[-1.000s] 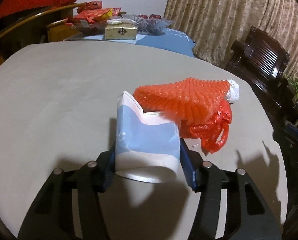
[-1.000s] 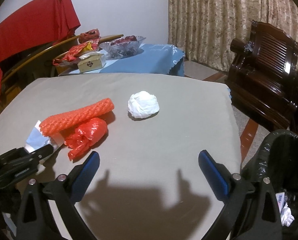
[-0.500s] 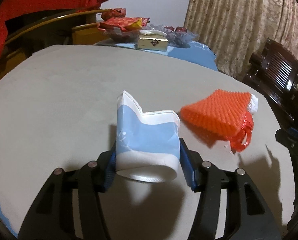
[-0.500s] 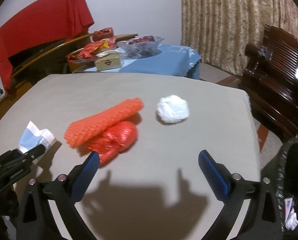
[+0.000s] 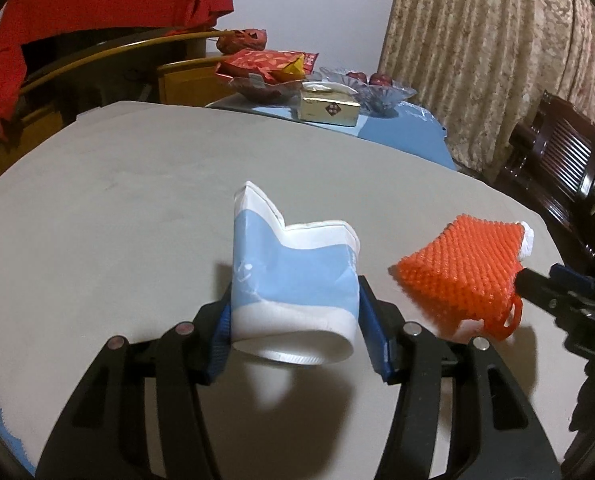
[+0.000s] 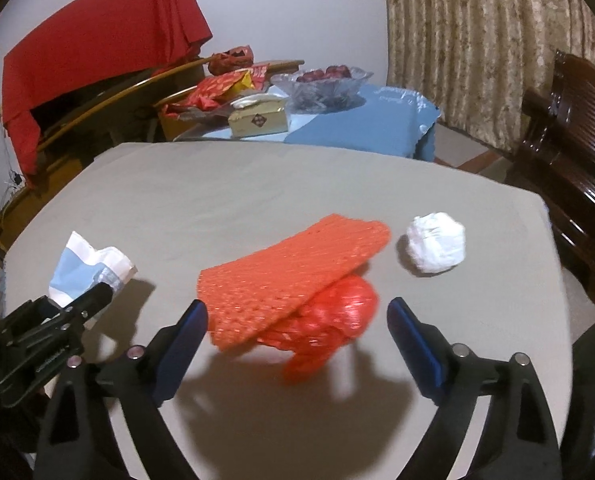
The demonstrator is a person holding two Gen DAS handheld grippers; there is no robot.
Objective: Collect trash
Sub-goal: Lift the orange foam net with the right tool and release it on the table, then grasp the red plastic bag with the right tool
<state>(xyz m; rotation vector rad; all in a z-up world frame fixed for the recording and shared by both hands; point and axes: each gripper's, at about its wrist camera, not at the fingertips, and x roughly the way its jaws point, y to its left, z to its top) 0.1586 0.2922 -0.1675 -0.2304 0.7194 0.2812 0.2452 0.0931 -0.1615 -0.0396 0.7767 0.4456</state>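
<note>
L gripper (image 5: 295, 332) is clamped on the crushed paper cup (image 5: 293, 276), base toward the cam and torn rim pointing away and up; it's carried off the table (image 5: 137, 208), prob so it can go to the bin. R gripper (image 6: 297, 326) jaws are wide and have just been closing in, straddling the orange foam net (image 6: 293, 272) w/o touching it yet. The net's long axis runs from near-left to far-right, lying partly over the red plastic bag (image 6: 337, 320). Farther right, apart, sits a white paper wad (image 6: 437, 246). Bag edges are blurry, so its exact extent is unclear.
</note>
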